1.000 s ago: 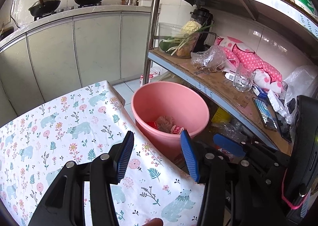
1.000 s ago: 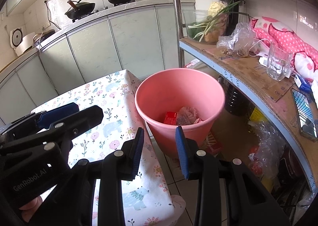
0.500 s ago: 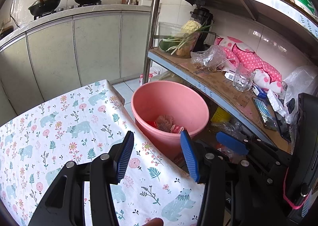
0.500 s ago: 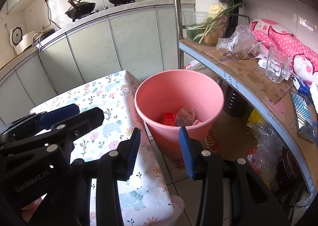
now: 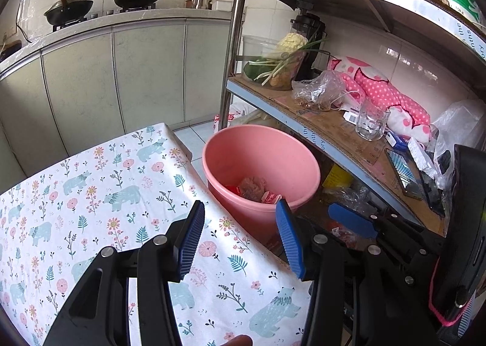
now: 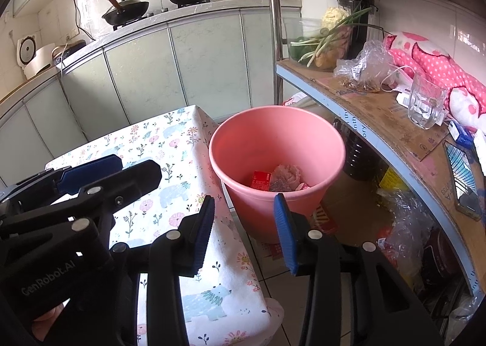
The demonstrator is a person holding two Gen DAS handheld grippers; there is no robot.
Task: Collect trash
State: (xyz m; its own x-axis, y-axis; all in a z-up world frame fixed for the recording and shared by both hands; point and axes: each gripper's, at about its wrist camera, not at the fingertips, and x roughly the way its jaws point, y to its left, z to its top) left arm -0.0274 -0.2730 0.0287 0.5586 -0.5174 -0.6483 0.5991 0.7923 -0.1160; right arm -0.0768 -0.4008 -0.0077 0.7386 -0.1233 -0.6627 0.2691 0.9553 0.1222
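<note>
A pink bucket (image 5: 258, 151) (image 6: 273, 130) stands on the floor between the table and the rack. In it lie a red packet (image 6: 260, 179), a crumpled wad (image 6: 287, 174) and a small pink-white carton (image 5: 270, 197). My left gripper (image 5: 240, 207) hovers open over the table's corner, nothing between its blue pads, pointing down at the bucket. My right gripper (image 6: 243, 200) is open and empty too, beside the table edge just short of the bucket. Each gripper shows at the edge of the other's view.
The table (image 5: 91, 194) wears a floral bear cloth. On the right, a metal rack shelf (image 5: 328, 130) carries a glass (image 5: 372, 121), a phone (image 5: 404, 172), plastic bags, vegetables and a pink spotted cloth. Bags and boxes crowd the floor under it. Cabinets with woks line the back.
The right gripper's jaws stand a little wider apart than a second ago. Neither hand has moved, and the bucket's contents are unchanged.
</note>
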